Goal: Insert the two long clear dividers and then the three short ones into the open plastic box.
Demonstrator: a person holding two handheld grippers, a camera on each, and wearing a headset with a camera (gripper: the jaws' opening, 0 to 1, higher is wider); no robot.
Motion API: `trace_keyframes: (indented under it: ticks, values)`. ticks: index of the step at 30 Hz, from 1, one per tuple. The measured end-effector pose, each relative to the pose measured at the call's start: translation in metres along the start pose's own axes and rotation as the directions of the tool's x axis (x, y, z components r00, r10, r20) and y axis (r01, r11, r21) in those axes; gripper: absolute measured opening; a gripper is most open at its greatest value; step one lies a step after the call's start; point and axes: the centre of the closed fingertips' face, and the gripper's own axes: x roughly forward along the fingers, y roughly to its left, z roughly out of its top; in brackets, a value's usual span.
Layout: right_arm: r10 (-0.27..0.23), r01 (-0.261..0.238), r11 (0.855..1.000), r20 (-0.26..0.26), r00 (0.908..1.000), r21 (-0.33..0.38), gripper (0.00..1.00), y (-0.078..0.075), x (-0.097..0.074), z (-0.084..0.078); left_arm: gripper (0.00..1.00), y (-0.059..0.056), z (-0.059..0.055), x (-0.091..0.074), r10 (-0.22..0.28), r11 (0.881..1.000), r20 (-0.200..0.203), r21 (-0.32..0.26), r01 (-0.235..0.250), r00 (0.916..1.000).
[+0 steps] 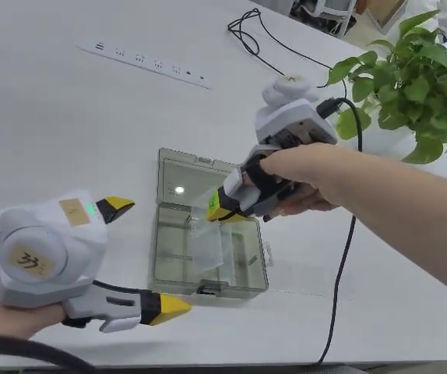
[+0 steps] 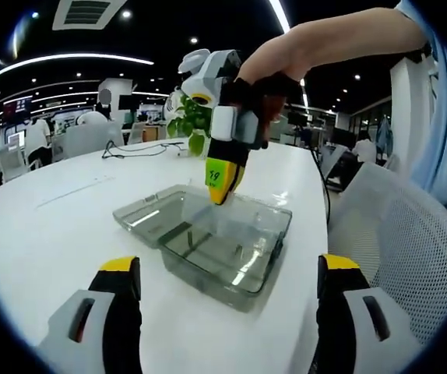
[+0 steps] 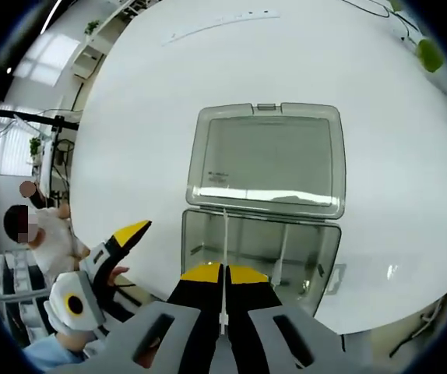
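My right gripper (image 1: 217,209) is clamped shut on a clear divider (image 3: 224,234). It holds the divider edge-on above the middle of the open plastic box (image 1: 158,257), with the sheet reaching down into the tray (I can't judge how close it is to the floor). The lid (image 1: 184,175) lies flat open behind the tray. My left gripper (image 1: 146,255) hangs just off the box's front-left corner with its jaws spread wide, holding nothing and not touching the box.

My main worry is alignment. The divider is thin and nearly invisible against the tray, and I can hardly see the wall slots from here. If one end catches a different slot from the other, I expect the sheet to bow or jam. Pressing harder could then make the sheet twist out of the pinch. It could also skid the unbraced box across the table. A few upright ribs seem to stand inside the box, and I can't tell how many are seated.
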Motion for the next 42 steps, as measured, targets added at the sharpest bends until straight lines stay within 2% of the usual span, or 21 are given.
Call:
trace_keyframes:
  ticks: [4, 9, 12, 21, 31, 33, 42]
  values:
    - [-0.002, 0.002, 1.0, -0.013, 0.9999, 0.029, 0.01, 0.001, 0.0, -0.006, 0.96, 0.0, -0.001, 0.0, -0.002, 1.0, 0.002, -0.003, 0.002, 1.0]
    - [0.002, -0.001, 0.999, -0.02, 0.9998, 0.053, 0.01, 0.0, 0.001, -0.003, 0.96, 0.0, -0.001, 0.0, -0.002, 1.0, 0.007, -0.007, 0.002, 1.0]
    - [0.002, -0.001, 0.999, -0.019, 0.9998, 0.053, 0.01, 0.001, 0.001, -0.003, 0.95, 0.001, -0.002, -0.001, 0.003, 1.0, 0.011, -0.008, -0.002, 0.9999]
    - [-0.018, 0.02, 0.999, -0.038, 0.9991, 0.044, 0.01, 0.003, 0.001, -0.017, 0.95, 0.0, -0.003, -0.003, 0.004, 1.0, 0.014, -0.015, -0.004, 0.9999]
    - [-0.028, 0.03, 0.999, -0.053, 0.9982, 0.043, 0.01, 0.002, 0.01, -0.012, 0.94, 0.0, -0.007, -0.005, 0.006, 1.0, 0.013, -0.026, -0.006, 0.9999]
    - [-0.034, 0.036, 0.999, -0.055, 0.9979, 0.035, 0.01, 0.003, 0.009, -0.015, 0.94, 0.001, -0.008, -0.006, 0.007, 0.999, 0.013, -0.031, -0.007, 0.9999]
    - [-0.055, 0.057, 0.998, -0.06, 0.9967, 0.033, 0.01, -0.007, 0.012, -0.009, 0.93, 0.002, -0.01, -0.006, 0.011, 0.999, 0.011, -0.039, -0.011, 0.9999]
